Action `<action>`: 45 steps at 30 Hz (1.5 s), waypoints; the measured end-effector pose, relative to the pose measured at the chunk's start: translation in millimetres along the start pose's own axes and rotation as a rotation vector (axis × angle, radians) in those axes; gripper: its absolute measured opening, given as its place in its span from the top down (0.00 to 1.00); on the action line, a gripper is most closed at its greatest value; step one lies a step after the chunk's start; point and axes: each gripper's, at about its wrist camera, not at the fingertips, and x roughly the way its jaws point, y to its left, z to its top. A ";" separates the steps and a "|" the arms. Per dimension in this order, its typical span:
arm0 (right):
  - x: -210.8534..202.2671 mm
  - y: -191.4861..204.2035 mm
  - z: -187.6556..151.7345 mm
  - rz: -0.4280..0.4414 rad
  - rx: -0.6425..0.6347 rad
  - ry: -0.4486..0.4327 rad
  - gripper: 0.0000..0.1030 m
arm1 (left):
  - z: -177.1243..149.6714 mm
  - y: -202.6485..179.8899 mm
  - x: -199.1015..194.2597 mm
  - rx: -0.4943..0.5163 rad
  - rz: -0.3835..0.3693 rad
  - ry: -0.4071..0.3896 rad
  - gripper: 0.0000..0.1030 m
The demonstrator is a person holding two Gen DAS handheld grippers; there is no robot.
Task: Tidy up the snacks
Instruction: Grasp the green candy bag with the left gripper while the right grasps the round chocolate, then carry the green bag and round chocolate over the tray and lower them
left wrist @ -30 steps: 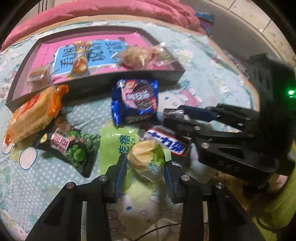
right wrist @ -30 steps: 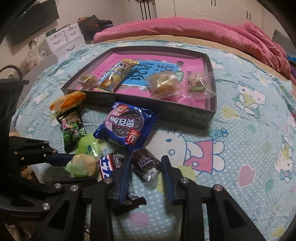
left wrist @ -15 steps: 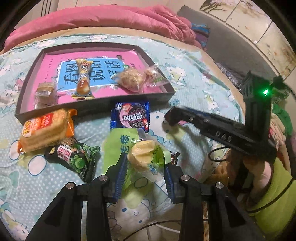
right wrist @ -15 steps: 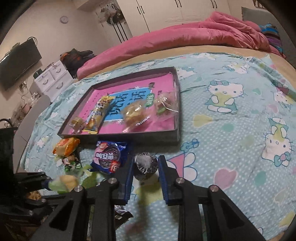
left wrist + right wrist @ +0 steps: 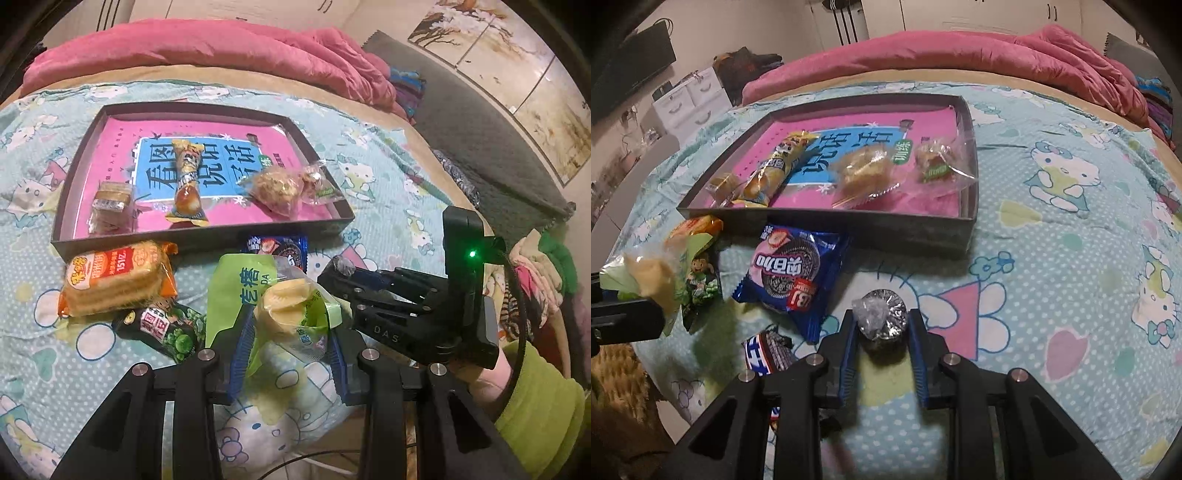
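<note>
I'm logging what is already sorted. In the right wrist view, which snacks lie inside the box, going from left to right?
Small clear-wrapped cake → long yellow snack pack → clear-bagged pastry → small clear bag with a green label.

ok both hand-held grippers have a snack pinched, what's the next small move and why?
Probably carry both forward over the tray and release. The left hand-held gripper is shut on the green-wrapped cake, the right hand-held gripper on the foil-wrapped round snack, both clear of the bedsheet, and the tray has bare pink floor.
</note>
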 end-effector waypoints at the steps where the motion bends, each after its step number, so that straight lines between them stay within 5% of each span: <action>1: -0.8 0.3 0.5 -0.002 -0.003 -0.005 0.74 | 0.7 0.2 -1.1 -0.002 -0.001 -0.005 0.63; 17: -50.2 1.6 21.0 0.057 0.045 -0.201 0.74 | 22.1 19.8 -43.9 -0.058 0.008 -0.124 0.63; 45: -60.8 1.9 50.3 0.064 0.038 -0.301 0.74 | 65.4 70.5 -63.9 -0.151 0.108 -0.258 0.63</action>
